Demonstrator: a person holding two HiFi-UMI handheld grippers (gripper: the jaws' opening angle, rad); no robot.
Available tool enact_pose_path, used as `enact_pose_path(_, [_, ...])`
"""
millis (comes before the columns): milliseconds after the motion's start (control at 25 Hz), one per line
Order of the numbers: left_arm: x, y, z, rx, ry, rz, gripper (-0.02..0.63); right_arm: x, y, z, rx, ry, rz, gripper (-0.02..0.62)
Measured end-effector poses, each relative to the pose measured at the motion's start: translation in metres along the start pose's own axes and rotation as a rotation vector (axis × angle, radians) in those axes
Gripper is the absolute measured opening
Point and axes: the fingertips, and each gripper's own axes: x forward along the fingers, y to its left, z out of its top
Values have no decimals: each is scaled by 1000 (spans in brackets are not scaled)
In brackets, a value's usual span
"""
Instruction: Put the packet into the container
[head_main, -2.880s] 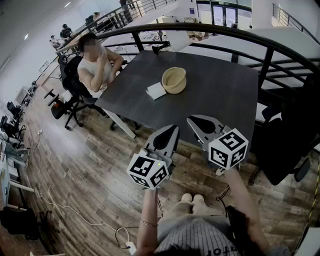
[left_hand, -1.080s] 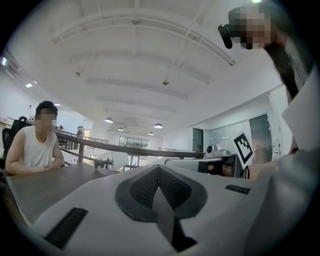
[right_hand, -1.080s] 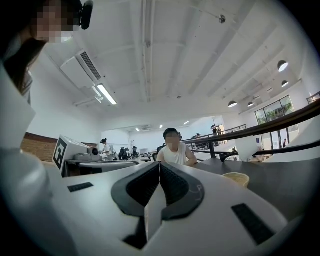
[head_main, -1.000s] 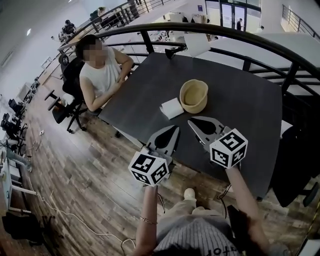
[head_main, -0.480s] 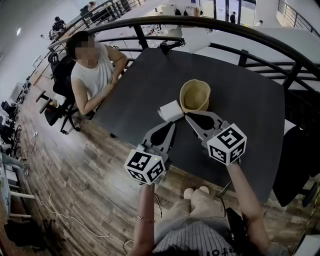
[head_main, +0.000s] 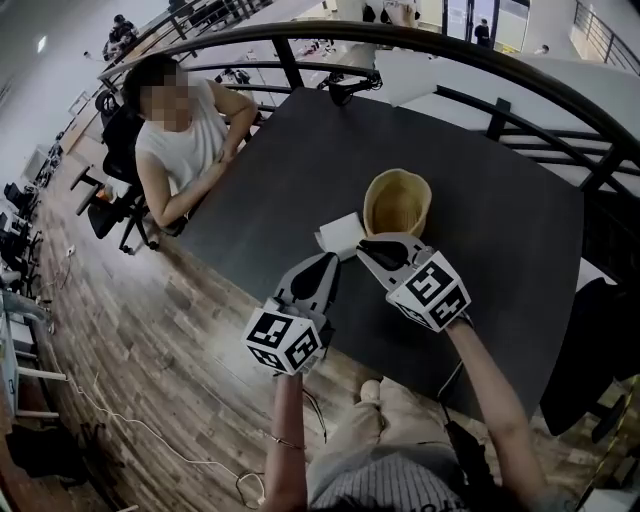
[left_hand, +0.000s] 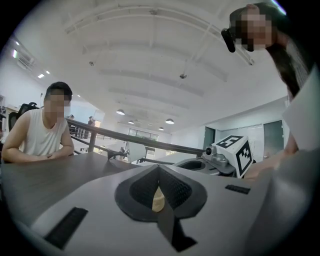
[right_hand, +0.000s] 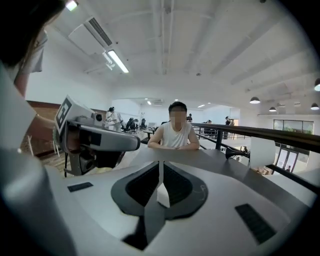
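Observation:
A white packet (head_main: 340, 232) lies flat on the dark table (head_main: 270, 170), just left of a tan round container (head_main: 397, 200) that stands upright with its mouth open. My right gripper (head_main: 362, 246) is shut and empty, its tip just beside the packet's near right corner. My left gripper (head_main: 329, 259) is shut too, a little nearer me, pointing at the packet's near edge. In the left gripper view the jaws (left_hand: 159, 168) meet, with a sliver of tan behind them. The right gripper view shows its jaws (right_hand: 160, 165) together, with a sliver of white beyond.
A person in a white sleeveless top (head_main: 180, 135) sits at the table's left side on a black office chair (head_main: 110, 190). A black curved railing (head_main: 450, 70) runs behind the table. A black desk lamp (head_main: 345, 92) stands at the far edge. Wooden floor lies below.
Both grippers have moved forward over the table's near edge and now sit close to the packet. The table, packet and container lie closer in the head view. Both stay shut.

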Motion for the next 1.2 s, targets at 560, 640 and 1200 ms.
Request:
enact_pose_path(560, [-5,72,-44,-60,68,81,8,99,15,-76,-518,346,136,141])
enact_pose_path(640, [-7,76,-50,-76,70,81,8,106,18,-89,-599,401,158,144])
enact_pose_path(1200, [4,88,-55,-84,92,53,8,121,2,-124,-793,619,201,146])
